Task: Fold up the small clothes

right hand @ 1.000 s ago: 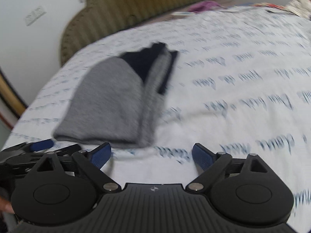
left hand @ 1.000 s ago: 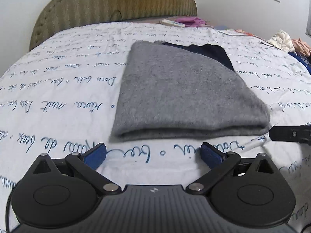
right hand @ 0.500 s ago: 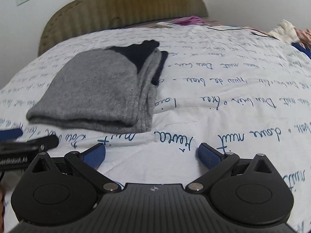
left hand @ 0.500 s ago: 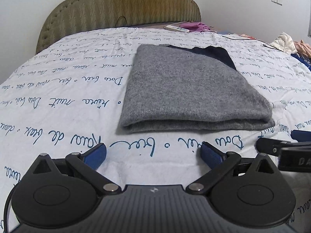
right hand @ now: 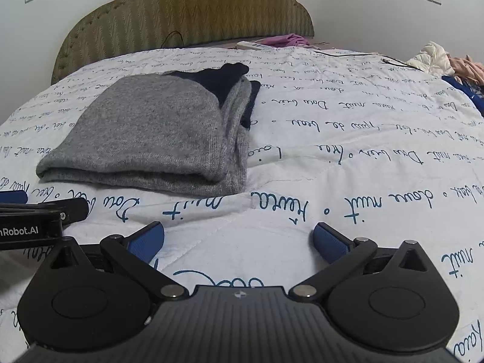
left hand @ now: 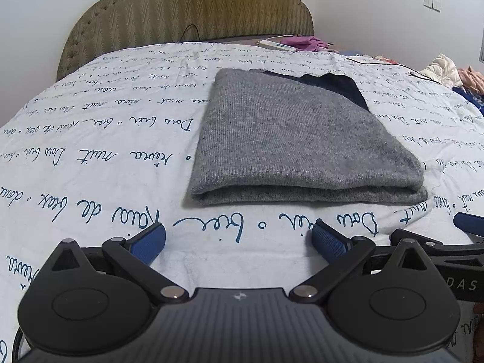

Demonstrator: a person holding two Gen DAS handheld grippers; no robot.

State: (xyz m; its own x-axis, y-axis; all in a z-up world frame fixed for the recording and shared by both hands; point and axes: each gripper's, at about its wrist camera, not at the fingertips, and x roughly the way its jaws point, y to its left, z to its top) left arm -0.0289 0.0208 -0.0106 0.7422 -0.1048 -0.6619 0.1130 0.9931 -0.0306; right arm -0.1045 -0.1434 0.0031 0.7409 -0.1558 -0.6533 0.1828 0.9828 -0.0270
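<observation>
A grey knit garment with a dark navy part [left hand: 290, 139] lies folded flat on the white bedspread [left hand: 106, 157] printed with blue script. It also shows in the right wrist view [right hand: 157, 133], left of centre. My left gripper [left hand: 239, 242] is open and empty, a short way in front of the garment's near folded edge. My right gripper [right hand: 239, 240] is open and empty, in front of and to the right of the garment. Each gripper's fingers [left hand: 469, 224] show at the edge of the other's view [right hand: 60, 208].
An olive padded headboard [left hand: 193, 9] stands at the far end. A power strip [left hand: 275, 44] and purple cloth [left hand: 305, 42] lie by it. A heap of white and pink clothes [right hand: 438, 60] sits at the far right, with a black cable [right hand: 363, 56] running towards it.
Both grippers have drawn back from the folded garment and risen a little. The right wrist view has swung to face the headboard. The garment has stayed still.
</observation>
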